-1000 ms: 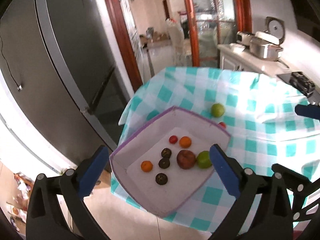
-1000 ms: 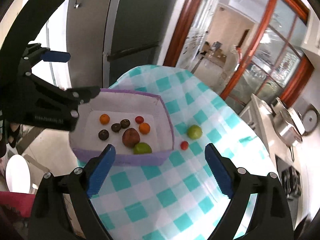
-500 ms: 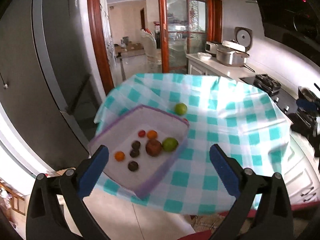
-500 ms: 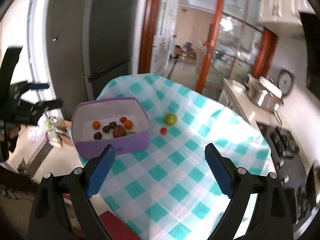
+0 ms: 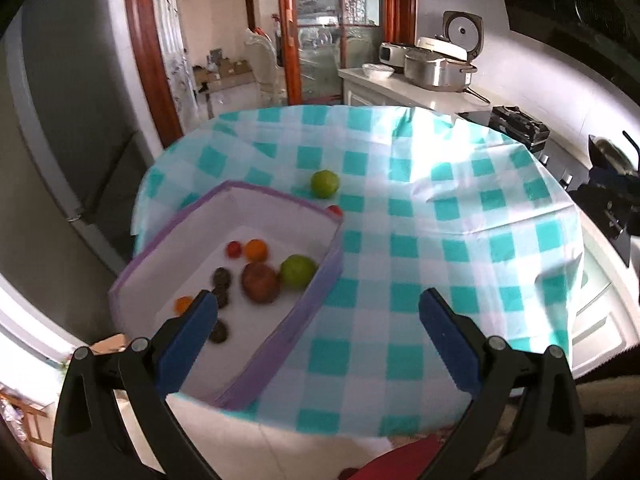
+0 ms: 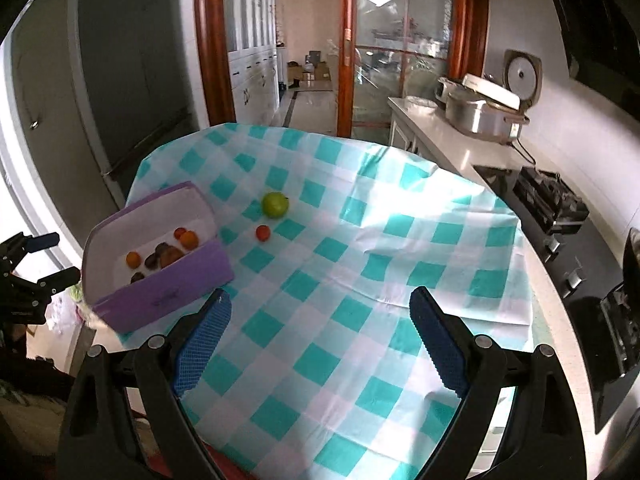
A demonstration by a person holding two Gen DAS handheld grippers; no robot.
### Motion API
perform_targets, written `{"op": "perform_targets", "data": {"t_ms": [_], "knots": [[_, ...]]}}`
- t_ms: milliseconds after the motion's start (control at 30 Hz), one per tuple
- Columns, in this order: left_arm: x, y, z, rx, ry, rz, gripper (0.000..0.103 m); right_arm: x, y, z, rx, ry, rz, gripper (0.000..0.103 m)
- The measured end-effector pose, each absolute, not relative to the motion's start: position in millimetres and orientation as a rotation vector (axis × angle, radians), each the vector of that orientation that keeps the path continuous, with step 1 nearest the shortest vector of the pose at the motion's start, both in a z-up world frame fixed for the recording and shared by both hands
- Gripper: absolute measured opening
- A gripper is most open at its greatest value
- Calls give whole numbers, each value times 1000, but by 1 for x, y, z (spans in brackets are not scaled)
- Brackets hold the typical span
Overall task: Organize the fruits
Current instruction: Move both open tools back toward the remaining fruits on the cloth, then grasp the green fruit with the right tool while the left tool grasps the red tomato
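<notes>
A purple bin point(image 5: 320, 280) point(image 6: 176, 280) with a white inside sits at the table's left corner. It holds several fruits: a green apple point(image 5: 298, 271), a brown-red fruit point(image 5: 260, 282), an orange point(image 5: 256, 250) and small dark ones. A green apple point(image 5: 325, 184) point(image 6: 275, 205) and a small red tomato point(image 6: 263, 232) point(image 5: 334, 210) lie on the teal checked cloth point(image 6: 360, 240) just beyond the bin. My left gripper point(image 5: 318, 330) hangs open and empty over the bin's near corner. My right gripper point(image 6: 320, 334) is open and empty above the cloth's near side.
A grey fridge point(image 6: 132, 80) stands behind the table's left. The counter point(image 6: 452, 136) on the right carries a rice cooker point(image 6: 488, 108) and a gas stove point(image 6: 552, 200). A glass door point(image 6: 384, 60) lies beyond.
Both grippers have pulled back and up from the bin, so the whole table shows. The left one has since drifted closer to the bin. Fruits have not moved.
</notes>
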State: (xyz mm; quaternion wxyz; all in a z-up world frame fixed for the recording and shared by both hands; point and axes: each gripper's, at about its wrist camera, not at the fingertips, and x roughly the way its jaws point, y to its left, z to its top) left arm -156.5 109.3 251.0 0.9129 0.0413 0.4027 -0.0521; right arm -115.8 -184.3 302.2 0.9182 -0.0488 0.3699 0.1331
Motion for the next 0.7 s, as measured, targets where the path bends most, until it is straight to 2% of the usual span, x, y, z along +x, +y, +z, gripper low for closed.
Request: {"op": "perform_targets", "data": {"t_ms": [133,333,533,700], "knots": [[-116,84,233,56,855,-167,101,-95,-190,289,-104,786,282,88],[-64,44,190,61,927,-221,101,-41,-196,238,-78,909,279,88],[-3,6,140,70,999,-265,101,48,-184,190,-80,992,323,88],[36,-16,95,85,1039,-255,101,140,-136,144,-124,1033,457,88]]}}
